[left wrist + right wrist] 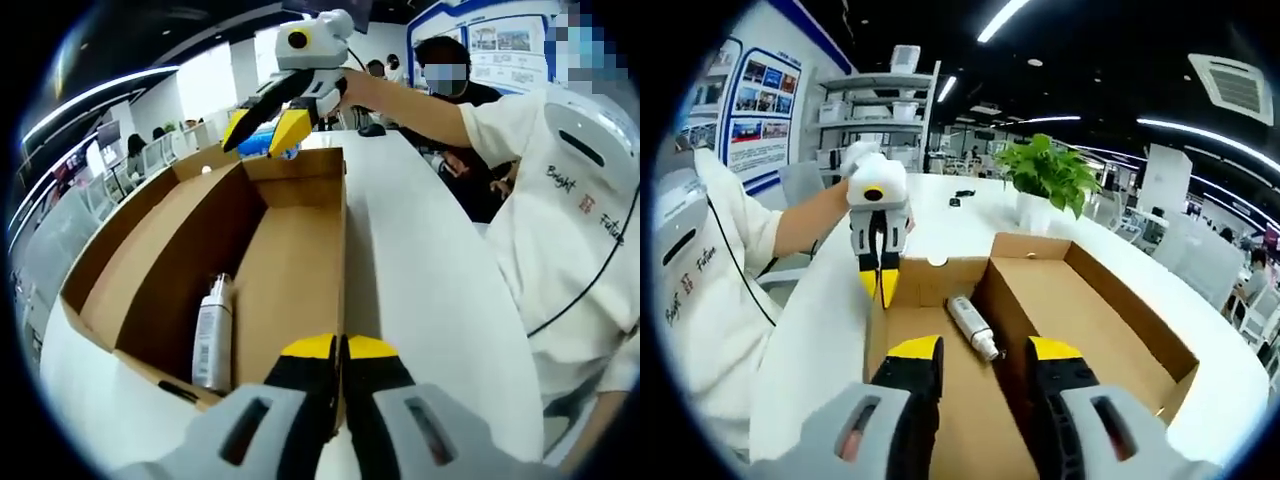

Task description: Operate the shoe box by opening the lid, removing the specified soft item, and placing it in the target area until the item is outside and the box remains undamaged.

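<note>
Box: shoe box sits open on the white surface, its brown card lid folded out flat beside the base so you see two trays side by side
Item in box: a pale bottle w/ a barcode label lies on its side on the box floor, close to the wall between the two trays; in your right gripper view it lies just beyond your claw tips
Soft item: can't tell which thing it is; a small blue object shows behind your right claw's tips, too small to name
Left claw: your left claw is clenched, yellow tips touching each other, low at the near end wall of the box; in the right gripper view it points down at the far box edge w/ tips together; can't tell if it pinches the card
Right claw: your right claw is released, jaws spread wide w/ nothing between them, above the box interior; in the left gripper view it hangs above the far end of the box, tips apart
Around: potted green plant on the surface past the box; seated person behind the surface
</note>
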Demonstrator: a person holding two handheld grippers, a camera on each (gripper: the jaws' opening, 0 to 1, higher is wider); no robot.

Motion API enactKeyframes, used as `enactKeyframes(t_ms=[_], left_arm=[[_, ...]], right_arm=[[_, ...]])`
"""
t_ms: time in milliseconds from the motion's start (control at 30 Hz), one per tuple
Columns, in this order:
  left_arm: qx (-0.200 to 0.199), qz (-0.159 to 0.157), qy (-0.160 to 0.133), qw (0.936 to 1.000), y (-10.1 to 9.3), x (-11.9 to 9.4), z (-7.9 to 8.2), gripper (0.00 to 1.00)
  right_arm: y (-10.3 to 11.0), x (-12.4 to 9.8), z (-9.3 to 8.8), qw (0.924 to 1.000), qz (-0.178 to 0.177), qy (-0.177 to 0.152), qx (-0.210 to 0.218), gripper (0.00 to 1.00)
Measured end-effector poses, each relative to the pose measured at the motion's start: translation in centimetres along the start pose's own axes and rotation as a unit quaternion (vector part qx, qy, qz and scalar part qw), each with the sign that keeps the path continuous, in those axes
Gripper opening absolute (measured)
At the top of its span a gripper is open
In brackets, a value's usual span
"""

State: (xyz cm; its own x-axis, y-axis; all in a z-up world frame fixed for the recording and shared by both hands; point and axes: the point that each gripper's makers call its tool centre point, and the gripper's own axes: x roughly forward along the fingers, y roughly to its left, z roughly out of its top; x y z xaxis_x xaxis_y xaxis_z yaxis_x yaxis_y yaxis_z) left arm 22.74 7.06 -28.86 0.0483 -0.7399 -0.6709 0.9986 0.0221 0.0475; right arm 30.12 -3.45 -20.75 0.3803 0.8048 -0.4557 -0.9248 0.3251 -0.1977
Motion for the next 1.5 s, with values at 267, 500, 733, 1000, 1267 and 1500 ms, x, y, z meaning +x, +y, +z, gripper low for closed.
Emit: enactKeyframes(t_ms=[267,500,733,1000,1267,1500], left_arm=[[-0.008,0.002,0.005,0.9999,0.0,0.1,0.0,0.01],[-0.014,-0.002,0.006,0.9999,0.0,0.1,-0.1,0.01],[-0.021,-0.008,0.011,0.9997,0.0,0.0,-0.1,0.01],[-0.026,-0.009,0.012,0.9995,0.0,0.0,-0.1,0.01],[-0.026,-0.009,0.013,0.9995,0.0,0.1,-0.1,0.01],[-0.027,-0.009,0.013,0.9995,0.0,0.1,0.0,0.01]], right_arm=[[0.4,1.2,0.0,0.9989,0.010,0.035,-0.030,0.30],[-0.8,2.5,0.4,0.9982,-0.012,0.033,-0.049,0.28],[-0.3,4.2,-0.6,0.9965,0.013,0.065,-0.050,0.28],[-0.3,5.1,-1.7,0.9958,0.034,0.079,-0.033,0.27],[0.3,6.1,-2.0,0.9916,0.048,0.104,-0.059,0.25],[0.7,7.2,-3.1,0.9829,0.053,0.139,-0.109,0.22]])
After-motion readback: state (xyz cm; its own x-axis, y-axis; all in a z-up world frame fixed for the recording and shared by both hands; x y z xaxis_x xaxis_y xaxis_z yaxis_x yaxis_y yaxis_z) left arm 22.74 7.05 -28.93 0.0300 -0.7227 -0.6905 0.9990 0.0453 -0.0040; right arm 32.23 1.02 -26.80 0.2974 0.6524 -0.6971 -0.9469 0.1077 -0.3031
